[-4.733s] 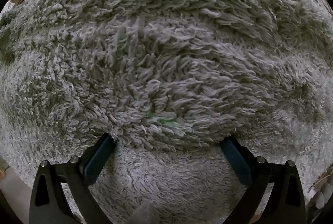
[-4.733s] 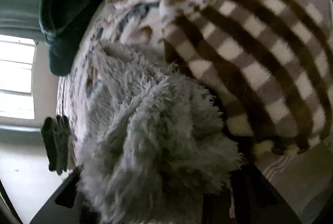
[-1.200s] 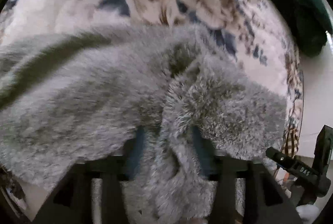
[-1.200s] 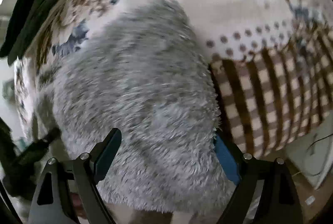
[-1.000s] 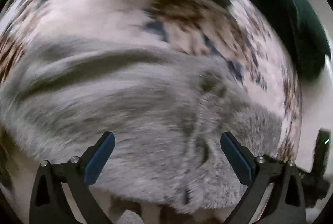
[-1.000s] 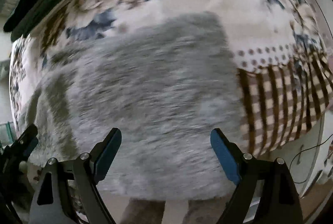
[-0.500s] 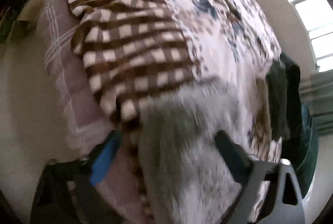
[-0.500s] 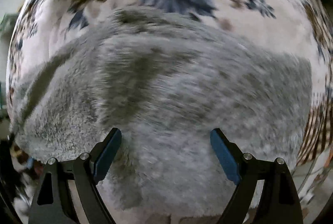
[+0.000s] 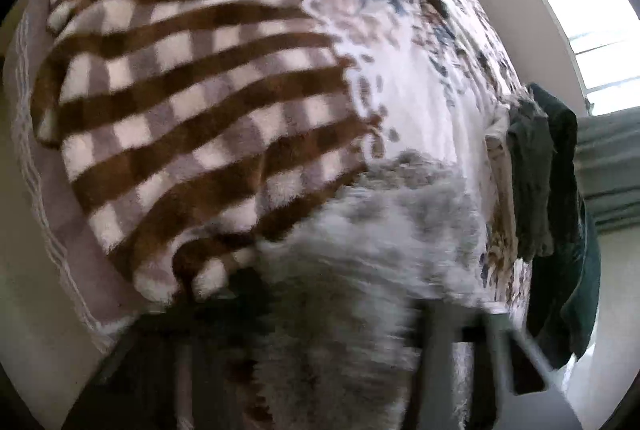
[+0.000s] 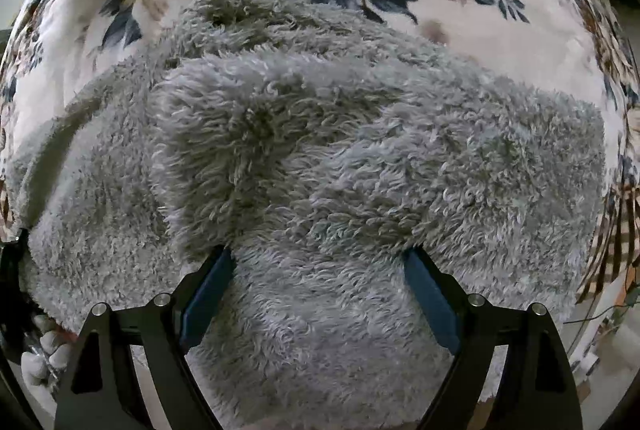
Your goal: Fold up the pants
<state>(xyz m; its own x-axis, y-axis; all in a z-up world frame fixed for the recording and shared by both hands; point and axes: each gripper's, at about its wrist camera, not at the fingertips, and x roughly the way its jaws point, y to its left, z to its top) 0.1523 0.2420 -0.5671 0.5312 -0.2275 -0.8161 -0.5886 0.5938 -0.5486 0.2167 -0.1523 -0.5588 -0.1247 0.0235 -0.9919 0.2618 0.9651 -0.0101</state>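
- the pants point(image 10: 320, 158), grey and shaggy, lie folded on a floral bedspread point(image 10: 500, 42), filling most of the right wrist view.
- in that view their long axis runs left to right across the bed; an upper layer is doubled over a lower one, and its folded edge shows as a rounded lump left of centre.
- the lower layer reaches further left and far, ending in a darker tuft at the far edge.
- their near edge hangs toward the camera, between the fingers of the right gripper point(image 10: 318, 278).
- the right gripper is spread wide, its blue pads point(image 10: 208, 290) pressing into the pile on either side without pinching it.
- in the blurred left wrist view the pants point(image 9: 380, 230) point away from the camera, their long axis running near to far, and they rise from between the fingers of the left gripper point(image 9: 340, 350).
- the left gripper's dark fingers stand close on both sides of the fleece and appear pinched on it, though blur hides the pads.
- a brown and cream checked blanket point(image 9: 180, 102) lies just left of the pants, touching their edge.
- dark clothes point(image 9: 536, 182) hang over the bed's far right edge.
- a bright window point(image 9: 580, 10) stands at the far right.
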